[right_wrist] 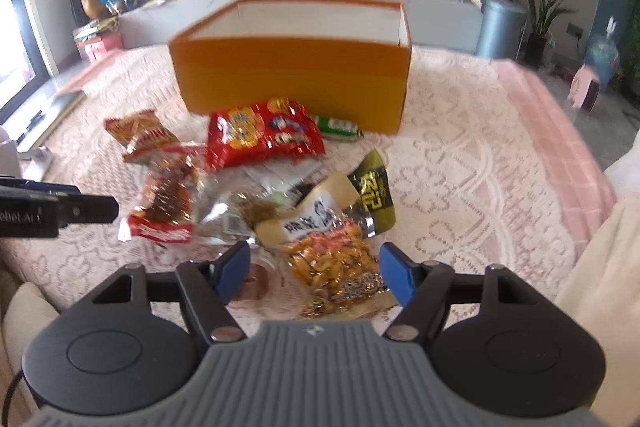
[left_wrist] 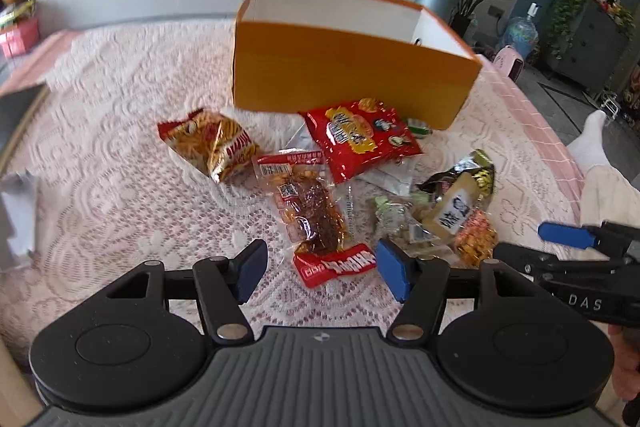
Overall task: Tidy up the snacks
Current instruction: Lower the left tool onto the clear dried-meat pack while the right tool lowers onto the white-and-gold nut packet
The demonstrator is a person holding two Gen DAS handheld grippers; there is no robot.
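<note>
Hovering over snack pile mid-surface, left gripper (left_wrist: 318, 273) and right gripper (right_wrist: 314, 273) jaws both gaping wide, gripping nothing. Risking slippery peanut packet (right_wrist: 340, 267) sliding, missing orange box (right_wrist: 292, 75).

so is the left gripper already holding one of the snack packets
No, the left gripper is open, its blue pads apart above the red-ended clear snack packet on the lace tablecloth.
</note>
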